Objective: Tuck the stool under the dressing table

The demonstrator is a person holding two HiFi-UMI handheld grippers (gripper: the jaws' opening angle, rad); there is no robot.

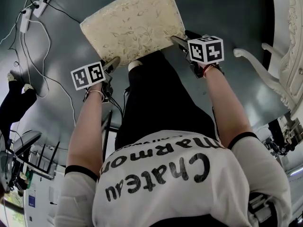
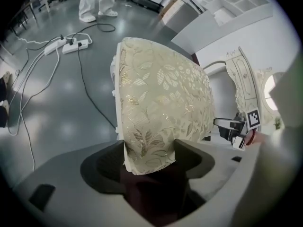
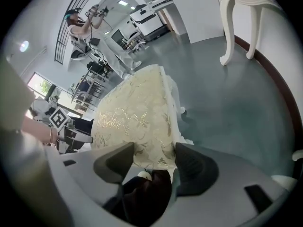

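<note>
Cream stool (image 1: 132, 25) sits with corners inside both hand-held grippers (image 1: 113, 63) (image 1: 178, 41).

Power strips (image 2: 78, 46) and cables (image 2: 94, 105) on a glossy grey floor (image 2: 57, 108)
Two white strips lie side by side, their leads trailing across the floor; a person in white (image 2: 94, 1) stands beyond them.
</note>
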